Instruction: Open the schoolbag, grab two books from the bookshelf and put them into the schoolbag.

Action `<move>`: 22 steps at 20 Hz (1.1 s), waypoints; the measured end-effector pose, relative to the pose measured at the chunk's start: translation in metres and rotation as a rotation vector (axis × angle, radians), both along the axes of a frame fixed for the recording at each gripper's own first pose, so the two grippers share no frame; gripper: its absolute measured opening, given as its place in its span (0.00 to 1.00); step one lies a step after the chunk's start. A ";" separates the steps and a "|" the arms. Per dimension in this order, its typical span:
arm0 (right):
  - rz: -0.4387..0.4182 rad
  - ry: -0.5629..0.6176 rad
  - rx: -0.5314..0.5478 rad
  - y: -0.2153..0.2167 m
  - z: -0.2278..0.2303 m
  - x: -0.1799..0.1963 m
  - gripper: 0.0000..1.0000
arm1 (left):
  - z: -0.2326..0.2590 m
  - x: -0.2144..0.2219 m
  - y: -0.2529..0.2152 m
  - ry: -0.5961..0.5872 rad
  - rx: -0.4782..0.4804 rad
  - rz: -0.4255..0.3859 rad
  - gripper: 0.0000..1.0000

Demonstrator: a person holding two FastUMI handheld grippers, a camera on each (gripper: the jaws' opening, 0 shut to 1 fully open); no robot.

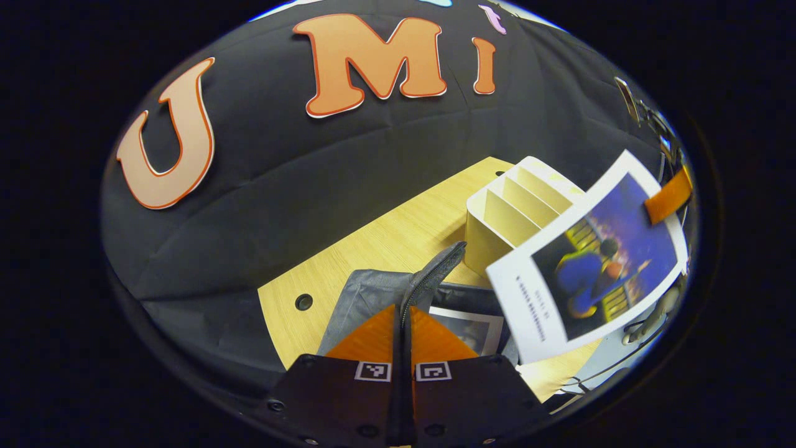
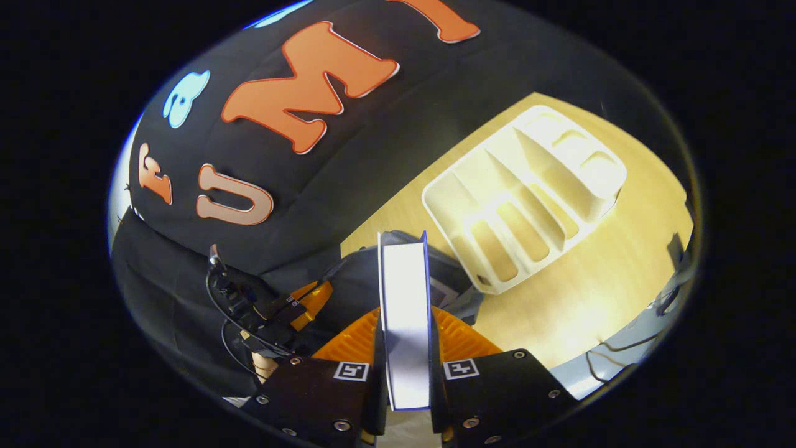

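In the left gripper view, the left gripper (image 1: 403, 330) points down at the table (image 1: 379, 242), its fingers clenched on the edge of the grey schoolbag's (image 1: 373, 292) opening. A book (image 1: 469, 330) lies inside the bag, and a second book (image 1: 591, 261) hangs above it, before the empty white bookshelf (image 1: 516, 211). In the right gripper view, the right gripper (image 2: 405, 336) grasps that second book (image 2: 405, 311) edge-on over the schoolbag (image 2: 354, 286), with the left gripper (image 2: 273, 311) lower left and the bookshelf (image 2: 528, 193) seen from above.
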State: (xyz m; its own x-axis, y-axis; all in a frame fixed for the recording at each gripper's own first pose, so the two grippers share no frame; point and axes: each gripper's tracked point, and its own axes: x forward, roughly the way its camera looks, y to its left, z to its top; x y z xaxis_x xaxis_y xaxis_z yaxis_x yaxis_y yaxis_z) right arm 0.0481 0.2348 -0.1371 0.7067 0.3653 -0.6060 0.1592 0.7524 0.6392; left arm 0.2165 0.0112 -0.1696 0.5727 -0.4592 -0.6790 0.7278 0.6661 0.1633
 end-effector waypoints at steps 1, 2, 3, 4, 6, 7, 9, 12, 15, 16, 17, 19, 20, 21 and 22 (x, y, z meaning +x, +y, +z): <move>-0.008 0.008 0.033 0.007 -0.011 0.004 0.29 | 0.002 -0.001 0.000 -0.007 0.002 0.000 0.00; -0.015 0.015 0.061 0.014 -0.021 0.008 0.29 | 0.004 -0.001 0.000 -0.014 0.004 0.001 0.01; -0.027 0.019 0.092 0.021 -0.030 0.014 0.29 | 0.006 -0.001 0.001 -0.017 0.008 0.001 0.01; -0.039 0.018 0.118 0.026 -0.038 0.019 0.29 | 0.007 -0.001 0.003 -0.022 0.009 0.002 0.00; -0.079 0.023 0.166 0.038 -0.058 0.030 0.29 | 0.011 -0.001 0.003 -0.026 0.011 0.006 0.00; -0.108 0.026 0.189 0.044 -0.069 0.033 0.29 | 0.014 0.000 0.004 -0.030 0.017 0.013 0.00; -0.167 0.039 0.247 0.054 -0.089 0.041 0.29 | 0.016 -0.001 0.003 -0.031 0.015 0.010 0.00; -0.234 0.034 0.303 0.069 -0.110 0.058 0.29 | 0.019 -0.006 0.002 -0.034 0.014 -0.001 0.00; -0.267 0.025 0.330 0.087 -0.126 0.076 0.29 | 0.023 -0.007 -0.004 -0.038 0.020 -0.009 0.00; -0.274 0.019 0.332 0.093 -0.129 0.084 0.29 | 0.022 -0.009 -0.002 -0.040 0.021 -0.010 0.00; -0.278 0.005 0.326 0.099 -0.133 0.092 0.29 | 0.024 -0.011 -0.006 -0.037 0.014 -0.016 0.01; -0.316 -0.041 0.326 0.104 -0.136 0.107 0.29 | 0.025 -0.015 -0.010 -0.053 0.024 -0.037 0.00; -0.329 -0.063 0.329 0.107 -0.136 0.114 0.29 | 0.027 -0.018 -0.010 -0.067 0.032 -0.050 0.01; -0.348 -0.079 0.335 0.109 -0.137 0.119 0.29 | 0.030 -0.020 -0.012 -0.077 0.033 -0.061 0.00; -0.364 -0.083 0.351 0.112 -0.139 0.125 0.29 | 0.031 -0.024 -0.015 -0.077 0.026 -0.071 0.00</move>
